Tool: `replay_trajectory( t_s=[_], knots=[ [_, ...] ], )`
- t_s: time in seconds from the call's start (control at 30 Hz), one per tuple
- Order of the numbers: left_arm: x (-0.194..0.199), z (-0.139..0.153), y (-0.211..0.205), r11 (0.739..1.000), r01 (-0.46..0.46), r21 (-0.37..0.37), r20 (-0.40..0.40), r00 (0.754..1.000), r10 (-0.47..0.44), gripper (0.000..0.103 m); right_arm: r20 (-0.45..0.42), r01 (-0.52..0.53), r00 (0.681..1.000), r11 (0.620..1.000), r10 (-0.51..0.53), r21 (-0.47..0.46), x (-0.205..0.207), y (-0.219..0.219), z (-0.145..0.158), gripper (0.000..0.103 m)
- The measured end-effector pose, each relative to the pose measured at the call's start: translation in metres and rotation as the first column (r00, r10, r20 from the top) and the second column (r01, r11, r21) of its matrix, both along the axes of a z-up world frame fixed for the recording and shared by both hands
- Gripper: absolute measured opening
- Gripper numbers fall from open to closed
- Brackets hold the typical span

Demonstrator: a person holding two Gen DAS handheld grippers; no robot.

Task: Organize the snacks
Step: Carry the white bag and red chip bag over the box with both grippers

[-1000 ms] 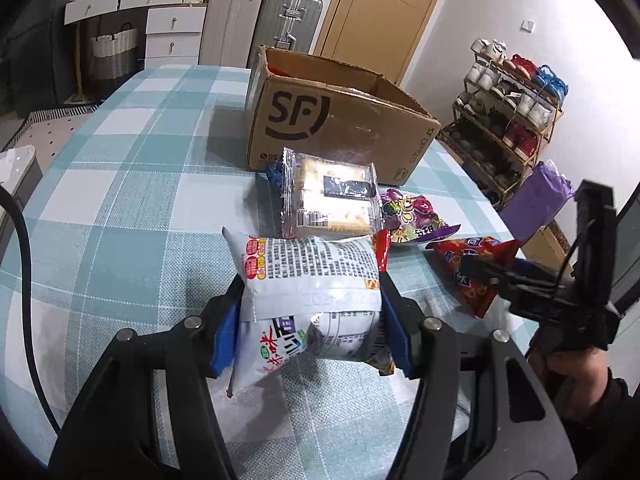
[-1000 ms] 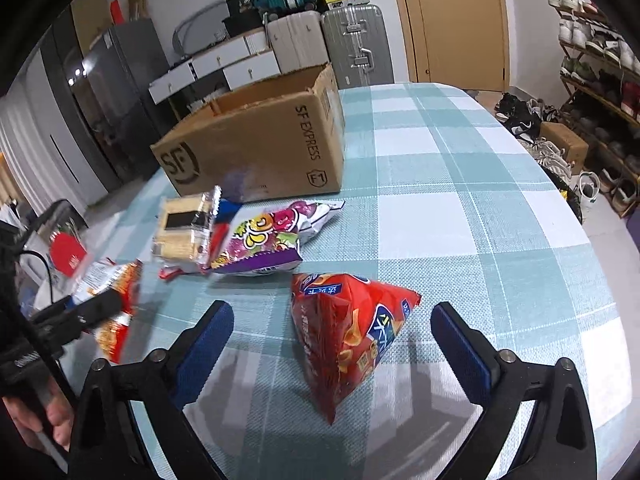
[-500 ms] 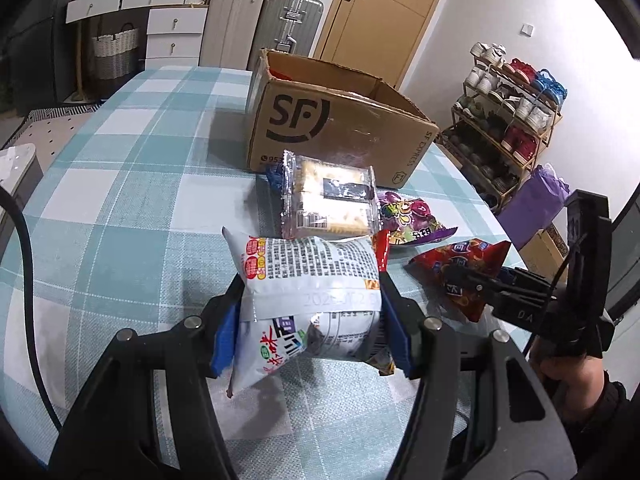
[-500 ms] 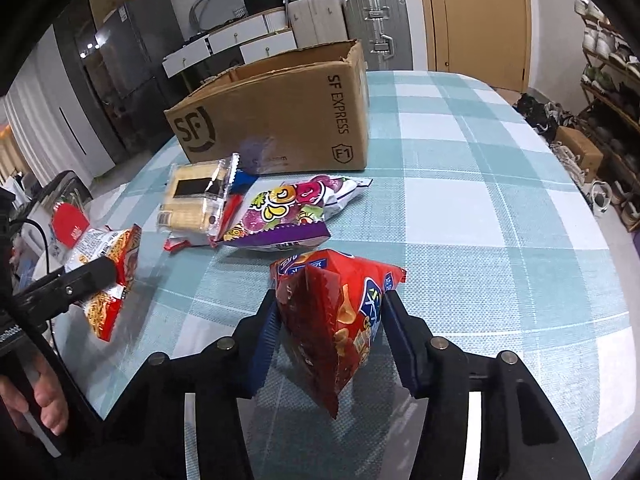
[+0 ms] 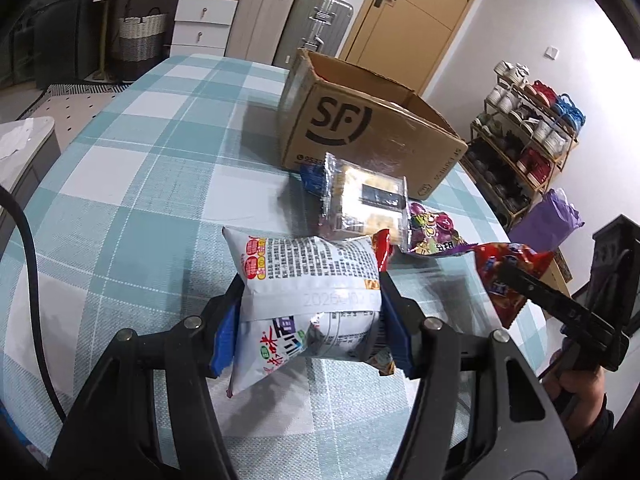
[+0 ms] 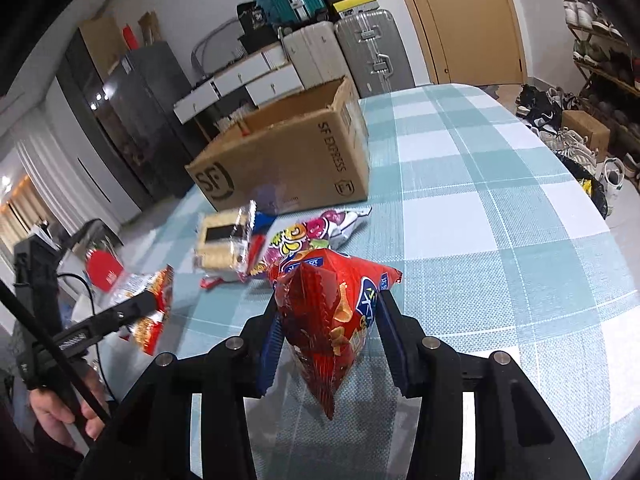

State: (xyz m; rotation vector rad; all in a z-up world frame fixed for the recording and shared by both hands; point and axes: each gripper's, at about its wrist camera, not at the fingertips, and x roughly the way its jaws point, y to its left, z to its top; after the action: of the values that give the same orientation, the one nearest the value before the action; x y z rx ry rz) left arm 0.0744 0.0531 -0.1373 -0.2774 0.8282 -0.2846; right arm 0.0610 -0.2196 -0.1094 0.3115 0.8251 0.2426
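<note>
My left gripper [image 5: 310,328] is shut on a white snack bag [image 5: 308,280] with printed text, held above the checked tablecloth. My right gripper [image 6: 332,340] is shut on a red chip bag [image 6: 328,320] and holds it off the table; that bag [image 5: 500,276] also shows at the right of the left wrist view. An open SF cardboard box [image 5: 360,128] stands behind, also in the right wrist view [image 6: 280,160]. In front of it lie a clear cracker pack [image 5: 368,200] and a purple candy bag [image 5: 434,228].
The table [image 6: 480,208] wears a teal and white checked cloth. Suitcases [image 6: 368,52] and white drawers [image 5: 200,20] stand behind it. A shoe rack [image 5: 528,136] is at the right. A small red packet [image 6: 212,280] lies by the crackers.
My right gripper closed on the red chip bag and lifted it off the table. My left gripper kept its hold on the white bag and moved closer to the box.
</note>
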Motion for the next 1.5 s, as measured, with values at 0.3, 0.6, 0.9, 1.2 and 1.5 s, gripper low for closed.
replay_trajectory(
  t_s=[0.3, 0.6, 0.9, 1.2, 1.5],
  knots=[
    [-0.014, 0.009, 0.029, 0.994, -0.107, -0.025, 0.039, 0.993, 0.108, 0.058, 0.064, 0.022, 0.998, 0.998, -0.026, 0.064, -0.016, -0.012, 0.016, 0.045],
    [-0.038, 0.019, 0.03, 0.995, -0.103, -0.001, 0.075, 0.992, 0.102, 0.058, 0.102, -0.062, 0.993, 0.997, 0.056, 0.052, -0.036, 0.009, 0.027, 0.045],
    [-0.042, 0.049, 0.029, 0.997, -0.07, -0.032, 0.093, 0.993, 0.073, 0.058, 0.141, -0.106, 0.986, 0.991, 0.093, 0.086, -0.047, 0.013, 0.049, 0.045],
    [-0.018, 0.119, 0.009, 1.0, 0.001, 0.004, 0.151, 0.989, -0.002, 0.058, 0.259, -0.167, 0.956, 0.981, 0.136, 0.1, -0.039, 0.021, 0.123, 0.045],
    [0.029, 0.197, -0.022, 0.998, 0.048, 0.051, 0.183, 0.981, -0.057, 0.058, 0.332, -0.198, 0.928, 0.978, 0.167, 0.059, -0.001, 0.025, 0.195, 0.045]
  ],
)
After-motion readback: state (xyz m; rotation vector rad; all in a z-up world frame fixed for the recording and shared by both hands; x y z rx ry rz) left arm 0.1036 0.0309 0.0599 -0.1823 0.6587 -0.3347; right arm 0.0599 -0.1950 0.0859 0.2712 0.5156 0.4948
